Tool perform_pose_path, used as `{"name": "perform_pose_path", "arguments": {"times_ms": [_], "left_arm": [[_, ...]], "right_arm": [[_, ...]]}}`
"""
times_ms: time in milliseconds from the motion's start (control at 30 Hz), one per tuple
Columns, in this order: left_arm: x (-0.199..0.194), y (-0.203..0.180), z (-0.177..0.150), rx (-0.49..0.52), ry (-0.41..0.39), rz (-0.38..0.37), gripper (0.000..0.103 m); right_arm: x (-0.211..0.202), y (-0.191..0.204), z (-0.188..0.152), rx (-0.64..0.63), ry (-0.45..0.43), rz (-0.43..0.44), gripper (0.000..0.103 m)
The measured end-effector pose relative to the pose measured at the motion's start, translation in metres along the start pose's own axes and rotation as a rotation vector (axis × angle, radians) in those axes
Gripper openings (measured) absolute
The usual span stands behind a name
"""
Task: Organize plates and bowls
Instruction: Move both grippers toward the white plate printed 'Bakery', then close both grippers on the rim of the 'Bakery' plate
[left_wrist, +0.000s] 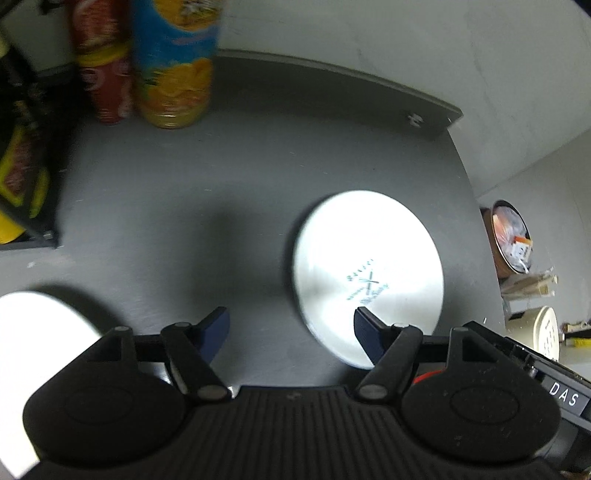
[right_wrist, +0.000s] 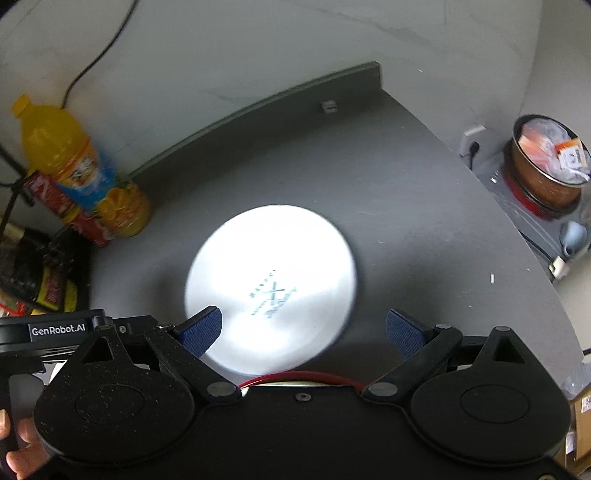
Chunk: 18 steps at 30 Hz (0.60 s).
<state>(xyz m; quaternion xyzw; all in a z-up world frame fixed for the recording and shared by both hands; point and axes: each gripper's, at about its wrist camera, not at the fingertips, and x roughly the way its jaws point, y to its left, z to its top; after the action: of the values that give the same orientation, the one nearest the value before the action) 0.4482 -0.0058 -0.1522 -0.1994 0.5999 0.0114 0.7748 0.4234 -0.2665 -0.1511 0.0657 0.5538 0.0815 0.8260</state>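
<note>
A white plate (left_wrist: 369, 273) with a small blue-green logo lies flat on the dark grey table (left_wrist: 184, 192); the right wrist view shows the same plate (right_wrist: 271, 284) near the middle. A second white dish (left_wrist: 33, 325) sits at the near left, partly cut off and partly hidden by the gripper body. My left gripper (left_wrist: 291, 330) hangs open above the table, its right fingertip over the plate's near edge. My right gripper (right_wrist: 304, 330) is open too, its left fingertip over the plate's near-left rim. A red-rimmed item (right_wrist: 301, 378) peeks from under the right gripper, mostly hidden.
An orange juice bottle (right_wrist: 79, 166) and red cans (left_wrist: 105, 74) stand at the back left beside a dark rack of snack packets (left_wrist: 22, 158). A raised lip (left_wrist: 332, 70) borders the table's far edge. Past the right edge a brown bin (right_wrist: 546, 166) sits on the floor.
</note>
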Motion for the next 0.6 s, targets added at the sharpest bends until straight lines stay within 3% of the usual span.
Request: {"name": "perform_pose_path", "arguments": {"times_ms": [233, 600], "left_arm": [[0.034, -0.012, 0.009, 0.017, 0.042, -0.018, 0.072], [0.069, -0.008, 0.016, -0.023, 0.074, -0.048, 0.064]], "right_arm": [[0.022, -0.025, 0.01, 0.06, 0.056, -0.035, 0.095], [0.054, -0.057, 0.026, 0.106, 0.136, -0.05, 0.074]]}}
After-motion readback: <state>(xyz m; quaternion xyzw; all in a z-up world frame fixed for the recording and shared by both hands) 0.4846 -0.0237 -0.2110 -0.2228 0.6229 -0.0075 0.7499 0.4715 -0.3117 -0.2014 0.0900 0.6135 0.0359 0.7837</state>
